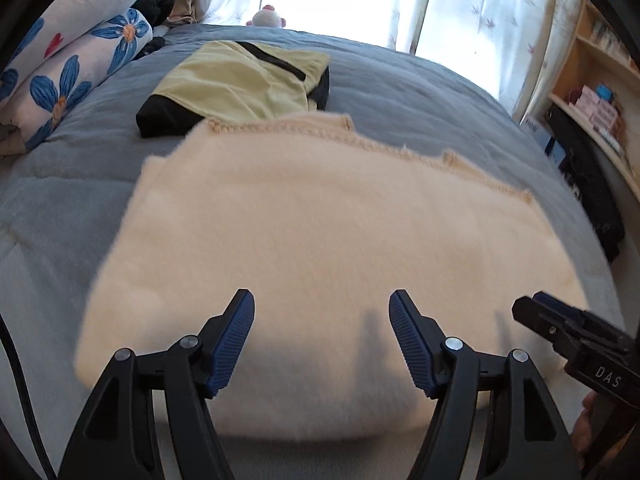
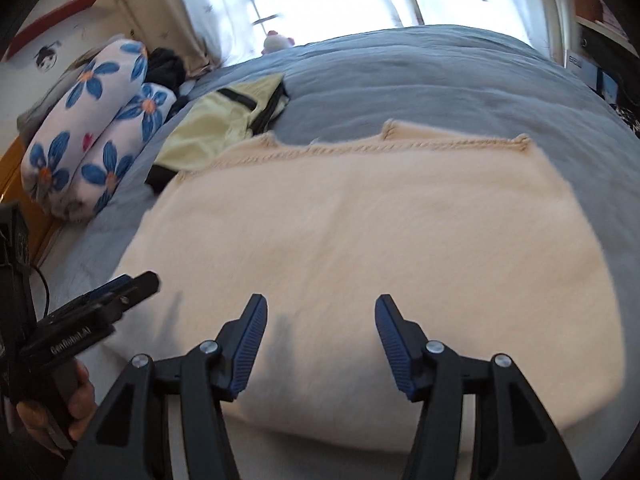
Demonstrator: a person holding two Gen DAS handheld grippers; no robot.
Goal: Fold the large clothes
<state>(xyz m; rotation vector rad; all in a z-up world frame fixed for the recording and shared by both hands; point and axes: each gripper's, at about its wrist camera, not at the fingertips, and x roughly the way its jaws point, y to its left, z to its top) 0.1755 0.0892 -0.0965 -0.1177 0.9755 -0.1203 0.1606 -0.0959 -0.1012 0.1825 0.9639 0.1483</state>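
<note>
cream knitted garment (image 1: pixel 320 248), folded flat, lying on blue-grey bed cover (image 1: pixel 420 88), stitched edge on far side. left tongs (image 1: pixel 322 308) released, nothing between pads, above near edge of garment. right tongs (image 2: pixel 320 312) likewise released and empty, just beside. yellow-and-black folded garment (image 1: pixel 240 80) beyond, touching cream one. floral pillows (image 2: pixel 92 128) at left. bookshelf (image 1: pixel 592 92) at right.

Open grey-blue quilted bedding (image 2: pixel 420 80) is left free to the far right of the folded cream fleece garment (image 2: pixel 360 240). The far left is blocked by a folded yellow-and-black jacket (image 1: pixel 240 80) and blue-flowered white rolled pillows (image 2: pixel 96 128).
</note>
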